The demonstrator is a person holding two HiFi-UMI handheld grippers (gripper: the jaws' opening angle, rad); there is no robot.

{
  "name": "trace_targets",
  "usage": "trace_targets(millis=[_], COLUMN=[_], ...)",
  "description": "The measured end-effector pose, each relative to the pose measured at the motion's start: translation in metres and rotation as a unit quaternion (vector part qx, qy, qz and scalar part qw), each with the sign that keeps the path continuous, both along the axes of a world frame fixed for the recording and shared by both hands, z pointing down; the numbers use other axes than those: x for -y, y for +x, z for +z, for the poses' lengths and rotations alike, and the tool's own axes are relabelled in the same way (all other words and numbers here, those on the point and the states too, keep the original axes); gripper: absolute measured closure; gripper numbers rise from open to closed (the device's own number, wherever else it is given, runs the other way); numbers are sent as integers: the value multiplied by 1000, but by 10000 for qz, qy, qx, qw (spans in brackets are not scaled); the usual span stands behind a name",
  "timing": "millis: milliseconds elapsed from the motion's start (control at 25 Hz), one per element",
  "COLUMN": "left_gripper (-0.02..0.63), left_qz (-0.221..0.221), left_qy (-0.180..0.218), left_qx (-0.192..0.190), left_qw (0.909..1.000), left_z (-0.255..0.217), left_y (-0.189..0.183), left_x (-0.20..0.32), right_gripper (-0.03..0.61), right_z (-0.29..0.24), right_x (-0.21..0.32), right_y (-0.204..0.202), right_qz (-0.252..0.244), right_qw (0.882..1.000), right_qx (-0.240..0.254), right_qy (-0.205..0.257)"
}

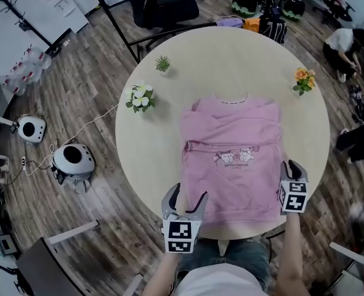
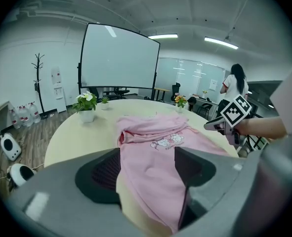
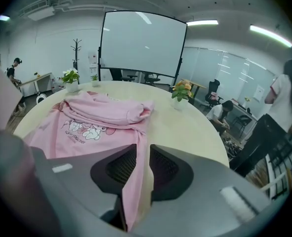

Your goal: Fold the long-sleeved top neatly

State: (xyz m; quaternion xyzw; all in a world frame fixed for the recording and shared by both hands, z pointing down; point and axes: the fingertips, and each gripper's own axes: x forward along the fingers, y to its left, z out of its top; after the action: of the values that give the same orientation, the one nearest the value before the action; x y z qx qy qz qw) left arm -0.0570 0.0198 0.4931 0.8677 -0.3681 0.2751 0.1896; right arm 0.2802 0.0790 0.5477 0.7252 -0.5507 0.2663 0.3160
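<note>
The pink long-sleeved top [image 1: 231, 147] lies flat on the round table [image 1: 151, 140], collar away from me, both sleeves folded across its chest. My left gripper [image 1: 188, 197] stands at the hem's left corner, open wide, with the fabric [image 2: 155, 147] lying between its jaws [image 2: 148, 169] and untouched by the pads. My right gripper [image 1: 291, 166] is at the top's lower right side edge. Its jaws [image 3: 142, 164] stand a narrow gap apart, with the top's edge [image 3: 96, 117] running loosely through them. The right gripper [image 2: 227, 122] also shows in the left gripper view.
A pot of white flowers [image 1: 140, 97], a small green plant [image 1: 162, 63] and orange flowers [image 1: 303, 80] stand near the table's rim. Two white round devices [image 1: 72, 159] sit on the floor at left. Chairs [image 1: 169, 8] and a seated person [image 1: 342, 45] are beyond the table.
</note>
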Motion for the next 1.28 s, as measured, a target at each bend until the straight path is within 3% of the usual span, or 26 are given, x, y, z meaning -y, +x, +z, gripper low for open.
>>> trace_targets(millis=[400,880,1280], left_gripper=[157,158,213], left_qz=[-163,-597,-1355], left_qy=[-403,-961,-1404], left_qx=[160,304,-187], left_qw=[9989,9931,9806], left_z=[26,68,87], left_y=[-16,-19,-28], left_x=[-46,-125,-132], right_gripper=[460,456,446], right_z=[-3,12,26], right_x=[-67,-143,-185], right_y=[-18,-38,-49], right_qz=[37,-294,-440], right_qw=[9997,9981,9959], right_qx=[214,511,751], right_qy=[-76,-155,-253])
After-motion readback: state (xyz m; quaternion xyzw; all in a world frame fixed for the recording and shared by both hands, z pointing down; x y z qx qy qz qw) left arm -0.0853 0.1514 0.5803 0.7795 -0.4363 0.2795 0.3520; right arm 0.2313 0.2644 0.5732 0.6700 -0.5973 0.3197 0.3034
